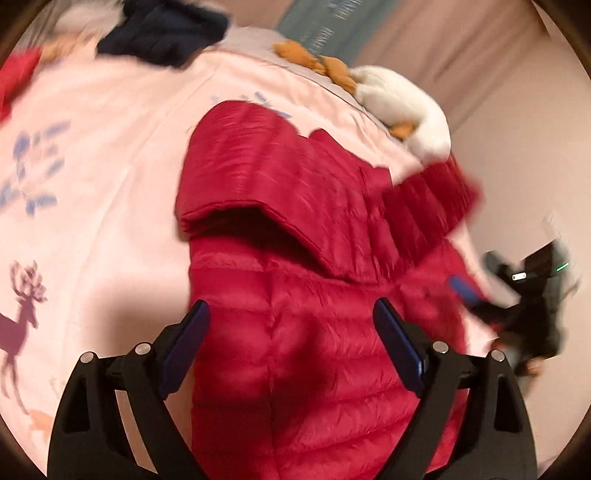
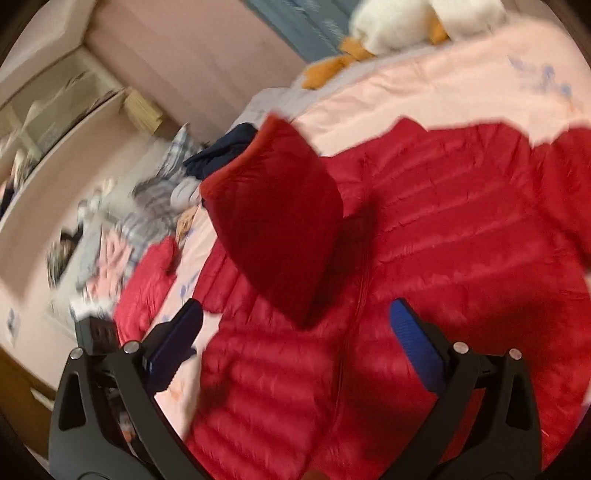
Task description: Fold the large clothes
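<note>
A red quilted down jacket (image 1: 295,332) lies spread on a pink bedspread (image 1: 110,147). My left gripper (image 1: 291,314) is open and empty, hovering over the jacket's body below its hood (image 1: 258,166). In the right wrist view the jacket (image 2: 461,258) fills the middle and right, with the hood or a sleeve flap (image 2: 280,229) raised over it. My right gripper (image 2: 295,314) is open and empty above the jacket's zip line. The right gripper also shows blurred in the left wrist view (image 1: 517,302) at the jacket's right edge.
A white and orange plush toy (image 1: 399,96) lies at the bed's far edge, also in the right wrist view (image 2: 399,26). A dark navy garment (image 1: 162,37) and another red garment (image 2: 147,288) lie on the bed. Checked clothes (image 2: 147,206) are piled beside the bed.
</note>
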The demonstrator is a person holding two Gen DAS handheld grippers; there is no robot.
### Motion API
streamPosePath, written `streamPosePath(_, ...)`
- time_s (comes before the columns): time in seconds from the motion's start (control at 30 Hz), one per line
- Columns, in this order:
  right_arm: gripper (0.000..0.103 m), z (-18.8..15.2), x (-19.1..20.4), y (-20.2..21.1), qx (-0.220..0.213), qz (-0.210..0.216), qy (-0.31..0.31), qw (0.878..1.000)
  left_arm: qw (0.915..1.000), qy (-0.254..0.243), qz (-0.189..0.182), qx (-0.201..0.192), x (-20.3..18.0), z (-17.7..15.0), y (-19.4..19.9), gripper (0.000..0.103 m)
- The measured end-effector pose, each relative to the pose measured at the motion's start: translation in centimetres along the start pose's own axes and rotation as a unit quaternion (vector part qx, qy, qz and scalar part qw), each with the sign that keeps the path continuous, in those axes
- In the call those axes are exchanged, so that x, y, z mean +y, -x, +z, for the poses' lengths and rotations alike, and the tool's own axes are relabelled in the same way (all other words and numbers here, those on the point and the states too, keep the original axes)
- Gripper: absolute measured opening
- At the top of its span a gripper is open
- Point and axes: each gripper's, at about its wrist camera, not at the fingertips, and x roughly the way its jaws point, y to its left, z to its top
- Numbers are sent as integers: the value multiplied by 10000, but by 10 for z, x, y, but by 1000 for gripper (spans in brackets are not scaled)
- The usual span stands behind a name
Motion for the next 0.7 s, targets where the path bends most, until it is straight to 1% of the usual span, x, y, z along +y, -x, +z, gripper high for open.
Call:
streamPosePath(0.03,101,4,-10,-8,-7,40,-202,9998,9995,213,-219,-9,7,4,-3,90)
streamPosePath(0.07,101,6,-16,-11,-41,-27,-329,9994,9989,324,-347,-7,10,8,-7,90)
streamPosePath(0.13,101,10,-28,-12,-159,-113,-606,9980,9982,430,-410,-20,13,16,-9,90)
streamPosePath(0.2,101,16,-38,-9,-296,-384,-868,9950,9971,514,-567,-13,15,21,-10,90)
streamPosePath(0.23,101,18,-39,-9,-337,-394,-926,9944,9966,557,-609,-11,14,23,-13,90)
streamPosePath(0.27,92,22,-40,-8,-358,-499,-972,9934,9965,577,-605,-14,14,27,-16,90)
streamPosePath(0.3,78,25,-41,-8,-337,-637,-968,9927,9963,610,-601,-27,13,28,-18,90)
streamPosePath(0.33,68,31,-41,-12,-271,-852,-908,9918,9960,644,-613,-35,15,30,-19,90)
streamPosePath(0.37,40,36,-40,-16,-191,-1024,-862,9908,9955,701,-629,-38,15,32,-20,90)
streamPosePath(0.4,25,43,-38,-22,-86,-1289,-838,9881,9953,749,-615,-48,17,34,-19,90)
streamPosePath(0.43,13,46,-41,-24,-47,-1397,-811,9869,9950,796,-605,-70,20,34,-16,90)
streamPosePath(0.47,9,50,-38,-25,-94,-1509,-680,9862,9946,843,-605,-96,22,36,-14,90)
streamPosePath(0.5,7,55,-29,-21,-234,-1633,-463,9852,9944,867,-594,-120,23,37,-10,90)
streamPosePath(0.57,5,60,-15,-7,-547,-1555,-191,9861,9945,875,-539,-186,24,40,-5,90)
streamPosePath(0.6,5,60,-6,5,-787,-1512,-45,9854,9948,863,-498,-228,24,42,-3,90)
streamPosePath(0.67,5,58,-4,14,-954,-1592,61,9826,9949,861,-430,-289,26,45,1,90)
streamPosePath(0.7,5,57,-10,14,-925,-1761,75,9800,9949,865,-410,-306,26,47,2,90)
